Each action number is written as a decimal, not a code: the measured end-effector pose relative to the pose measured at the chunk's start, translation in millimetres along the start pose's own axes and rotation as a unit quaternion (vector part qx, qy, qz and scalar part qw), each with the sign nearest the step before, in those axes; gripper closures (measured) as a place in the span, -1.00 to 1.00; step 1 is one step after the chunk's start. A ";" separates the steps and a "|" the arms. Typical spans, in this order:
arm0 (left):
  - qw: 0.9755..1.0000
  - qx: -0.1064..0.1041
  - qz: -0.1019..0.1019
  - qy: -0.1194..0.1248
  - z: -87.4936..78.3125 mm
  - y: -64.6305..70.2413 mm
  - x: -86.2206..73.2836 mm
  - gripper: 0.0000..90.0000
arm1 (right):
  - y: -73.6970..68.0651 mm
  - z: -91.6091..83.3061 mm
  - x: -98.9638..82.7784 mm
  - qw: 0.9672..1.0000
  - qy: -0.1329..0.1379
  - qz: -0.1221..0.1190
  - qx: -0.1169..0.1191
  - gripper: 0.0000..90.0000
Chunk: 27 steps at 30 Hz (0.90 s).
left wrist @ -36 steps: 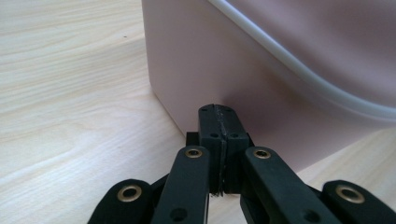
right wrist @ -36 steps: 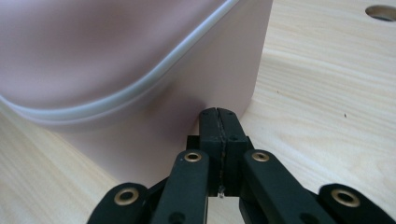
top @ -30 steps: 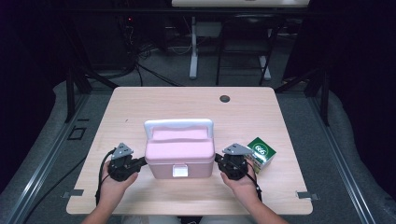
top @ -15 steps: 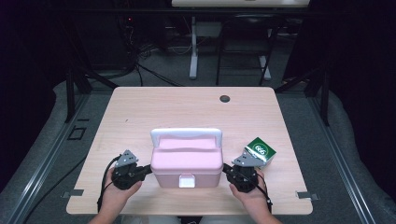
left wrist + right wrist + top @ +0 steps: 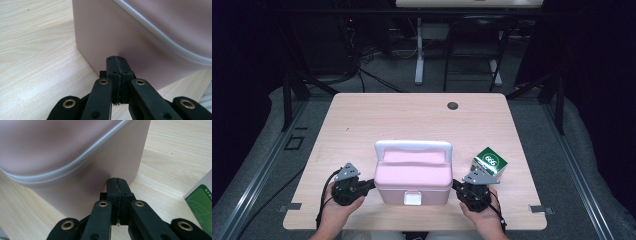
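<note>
A pink plastic lunch box with a white handle and white front latch (image 5: 413, 172) sits near the front edge of a light wooden table (image 5: 412, 120), flanked by two hand-held grippers. The left gripper (image 5: 117, 65) presses its closed black jaws, holding nothing, against the box's left side wall, low near the tabletop. The right gripper (image 5: 117, 185), jaws likewise pressed together and empty, meets the opposite wall. A green-and-white cardboard carton (image 5: 489, 160) stands just beyond the right gripper, apart from the box. A small dark round grommet (image 5: 453, 105) marks the table's far edge.
</note>
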<state>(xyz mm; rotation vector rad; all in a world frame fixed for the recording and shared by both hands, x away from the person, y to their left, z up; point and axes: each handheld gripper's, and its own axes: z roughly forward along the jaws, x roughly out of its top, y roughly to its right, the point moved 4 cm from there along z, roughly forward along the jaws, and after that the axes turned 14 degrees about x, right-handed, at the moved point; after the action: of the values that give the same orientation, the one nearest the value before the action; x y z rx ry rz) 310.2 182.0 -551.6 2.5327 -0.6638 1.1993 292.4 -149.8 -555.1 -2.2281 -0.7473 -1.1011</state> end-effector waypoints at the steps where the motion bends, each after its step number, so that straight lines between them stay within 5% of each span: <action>1: 1.000 0.000 -0.001 0.000 0.3 -0.3 -0.1 1.00 | 0.2 0.5 0.1 1.000 -0.001 -0.001 -0.001 1.00; 7: 1.000 0.003 -0.006 -0.012 0.6 -8.5 3.7 0.60 | 6.8 0.8 1.6 1.000 -0.013 0.004 0.000 0.74; 15: 1.000 -0.001 -0.006 0.001 -11.8 -14.1 19.4 0.38 | 15.2 -12.9 21.0 1.000 0.002 0.000 0.020 0.41; 27: 1.000 0.006 0.017 0.021 -36.8 -18.1 50.7 0.23 | 15.8 -40.1 57.5 0.999 0.023 -0.015 0.034 0.31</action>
<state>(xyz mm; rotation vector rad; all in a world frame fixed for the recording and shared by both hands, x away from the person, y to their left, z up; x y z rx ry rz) 323.1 198.2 -489.8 2.5085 -0.6946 1.2688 311.5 -174.1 -490.2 -2.1346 -0.7897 -1.1205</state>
